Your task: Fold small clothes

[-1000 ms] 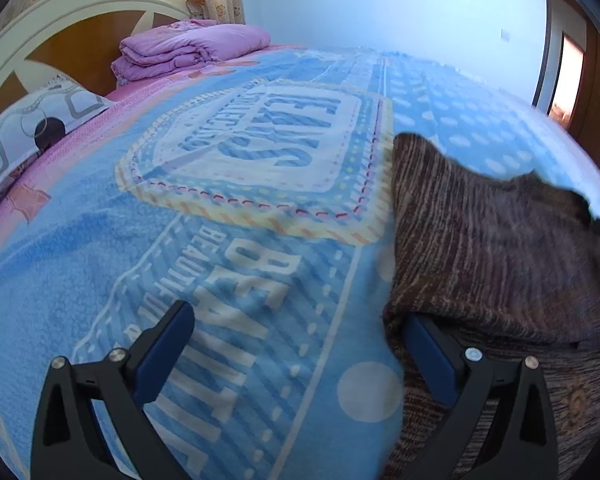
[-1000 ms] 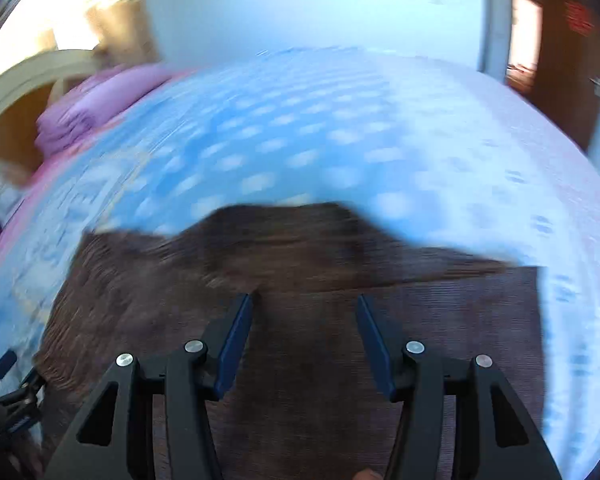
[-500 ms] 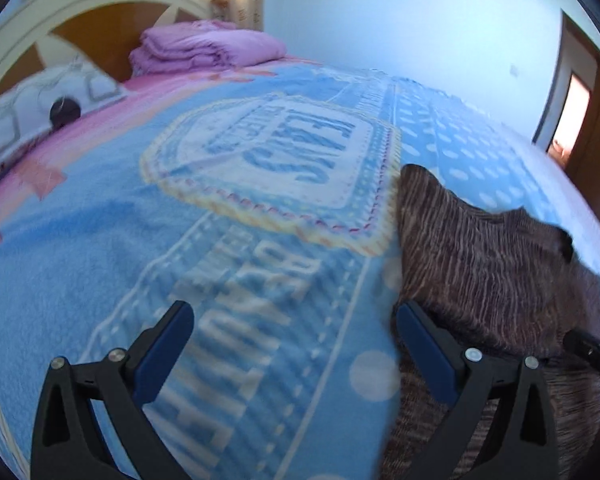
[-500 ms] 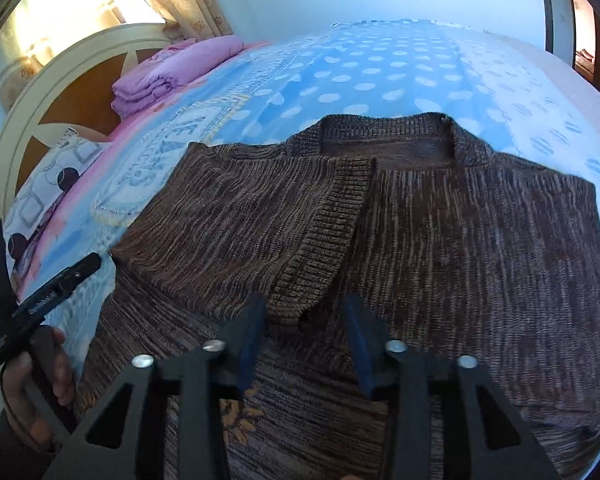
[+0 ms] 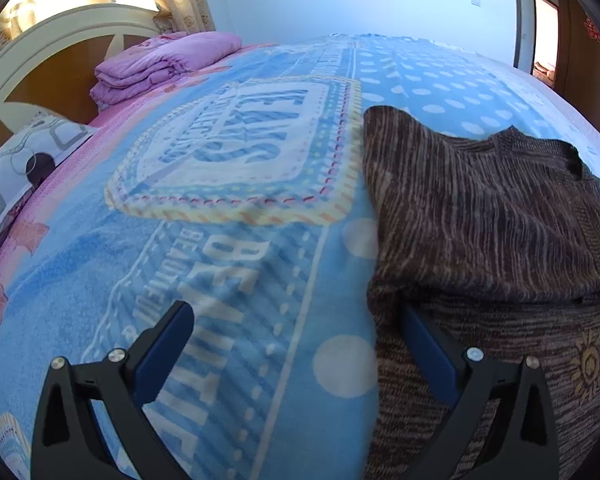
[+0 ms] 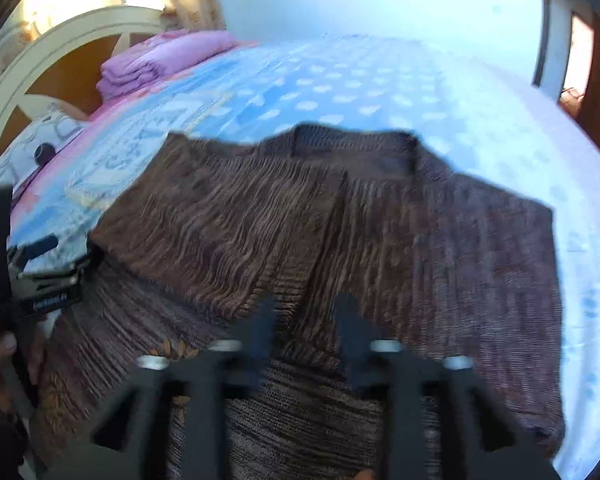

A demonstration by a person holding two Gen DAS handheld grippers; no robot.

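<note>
While both tools gape, a brown sweater (image 6: 340,240) lies on the blue-blanketed bed (image 5: 240,264).

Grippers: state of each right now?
Left gripper: open, holding nothing; one jaw rests at the brown sweater edge.
Right gripper: jaws parted over the sweater, nothing gripped; view is blurred.

blanket (image 5: 228,240): "BEAUTIFUL", upside down | emblem (image 5: 236,148) lettering: possibly "JEANS"

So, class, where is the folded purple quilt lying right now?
The folded purple quilt lies at the head of the bed, upper left in both wrist views, against the white arched headboard, far beyond the brown knitted sweater.
</note>
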